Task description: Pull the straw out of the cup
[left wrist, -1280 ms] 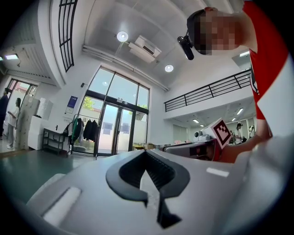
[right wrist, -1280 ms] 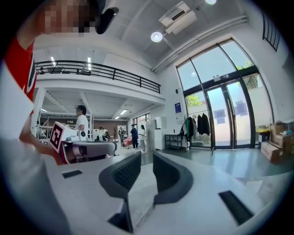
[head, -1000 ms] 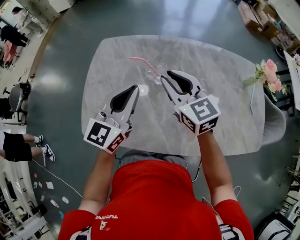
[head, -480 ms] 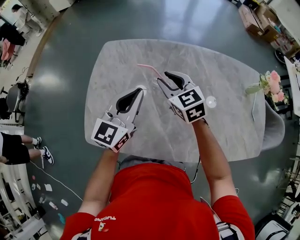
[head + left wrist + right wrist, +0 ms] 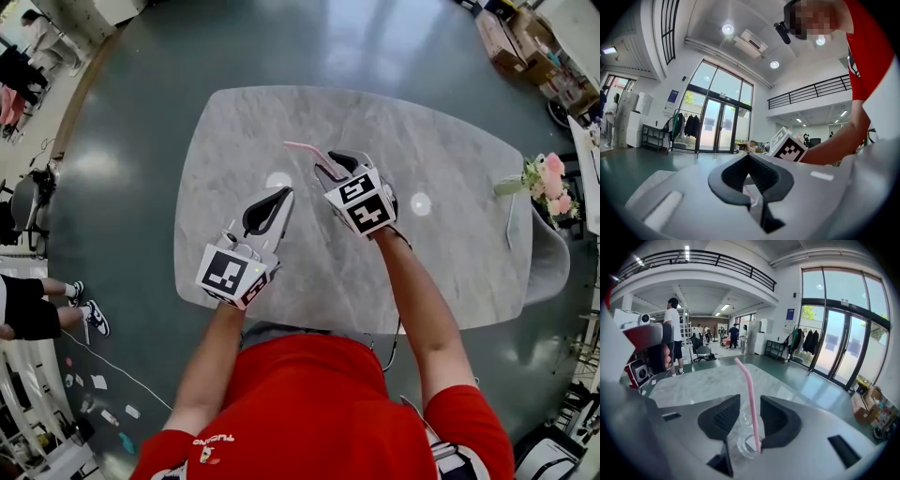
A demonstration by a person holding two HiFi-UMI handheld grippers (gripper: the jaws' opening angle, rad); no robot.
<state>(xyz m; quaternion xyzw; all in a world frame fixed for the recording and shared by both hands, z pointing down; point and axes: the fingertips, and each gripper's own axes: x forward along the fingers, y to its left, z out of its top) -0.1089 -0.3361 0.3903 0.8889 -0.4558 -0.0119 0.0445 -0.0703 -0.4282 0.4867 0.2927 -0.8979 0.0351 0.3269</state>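
Note:
A pink bent straw [image 5: 306, 150] [image 5: 750, 399] stands in a clear plastic cup [image 5: 745, 439] on the marble table [image 5: 450, 244]. My right gripper [image 5: 334, 165] [image 5: 746, 411] tilts down over the cup. Its jaws are opening, with the cup and the straw's lower part between them and no firm press showing. In the head view the gripper hides most of the cup. My left gripper [image 5: 277, 195] [image 5: 749, 159] hovers level to the left of the cup with its tips together and nothing held. The right gripper's marker cube [image 5: 790, 147] shows in the left gripper view.
A bunch of pink flowers [image 5: 544, 173] lies at the table's right end beside a grey chair [image 5: 553, 253]. Cardboard boxes [image 5: 511, 37] stand on the floor at the far right. People [image 5: 675, 329] and office chairs are far off beyond the table.
The right gripper came down and forward, tipped downward, and its jaws spread; it now straddles the cup it was short of before. The left gripper drifted a little forward and lower.

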